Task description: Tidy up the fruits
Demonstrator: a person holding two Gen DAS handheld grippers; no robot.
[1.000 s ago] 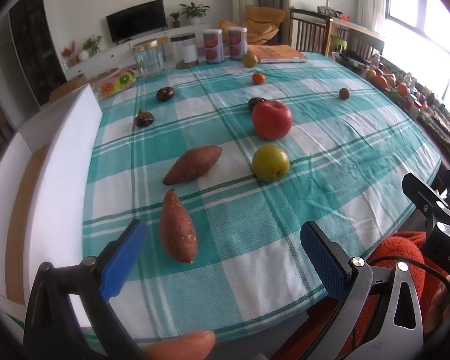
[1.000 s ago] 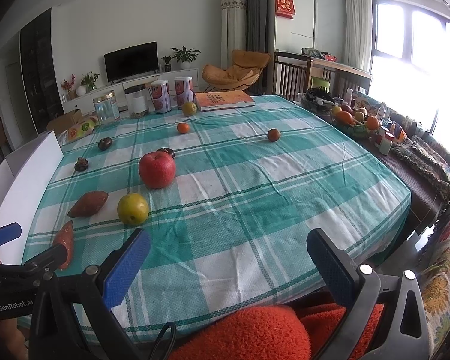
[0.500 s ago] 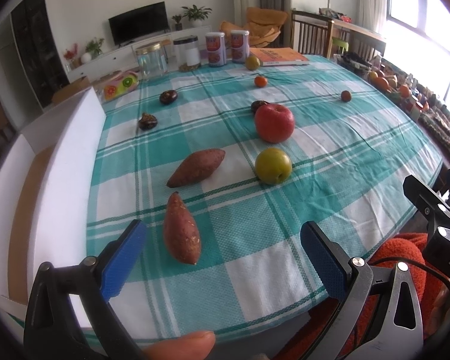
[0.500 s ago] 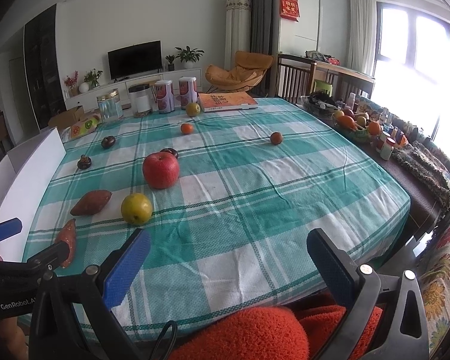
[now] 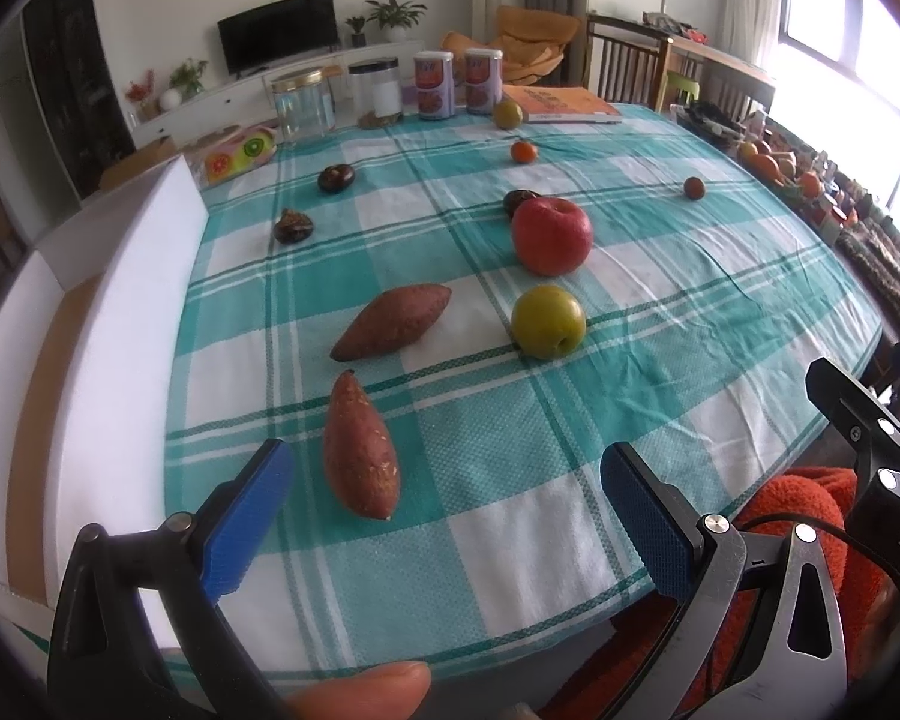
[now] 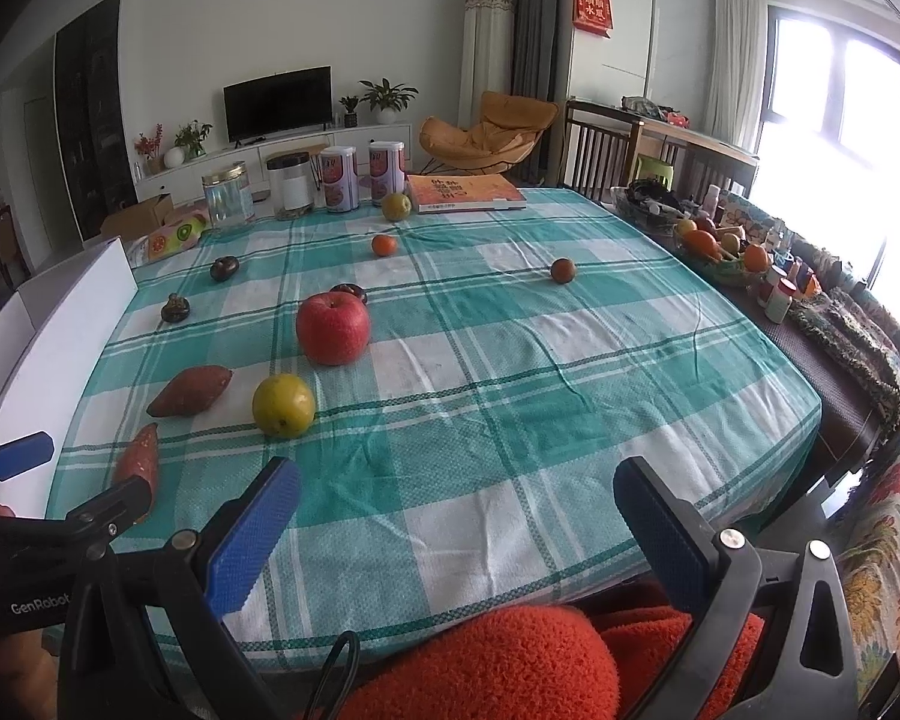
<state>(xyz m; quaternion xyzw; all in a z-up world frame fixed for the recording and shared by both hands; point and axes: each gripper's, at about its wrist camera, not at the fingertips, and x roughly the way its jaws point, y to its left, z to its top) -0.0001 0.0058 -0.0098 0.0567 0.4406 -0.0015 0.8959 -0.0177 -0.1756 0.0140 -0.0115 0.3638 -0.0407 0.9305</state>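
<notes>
Both our grippers are spread wide, holding nothing. Left gripper (image 5: 444, 498) is nearer the closest sweet potato (image 5: 359, 446), just ahead, slightly left of center, long axis pointing away from us. Right gripper (image 6: 456, 516) faces bare tablecloth (image 6: 510, 372); likely left grabs first.

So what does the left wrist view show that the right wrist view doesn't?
Only the left wrist view: a fingertip at the bottom edge and the white box's brown inside. Only the right wrist view: the red wall hanging and floral cushion. Both: red apple, yellow-green fruit, two sweet potatoes, and both grippers open.
</notes>
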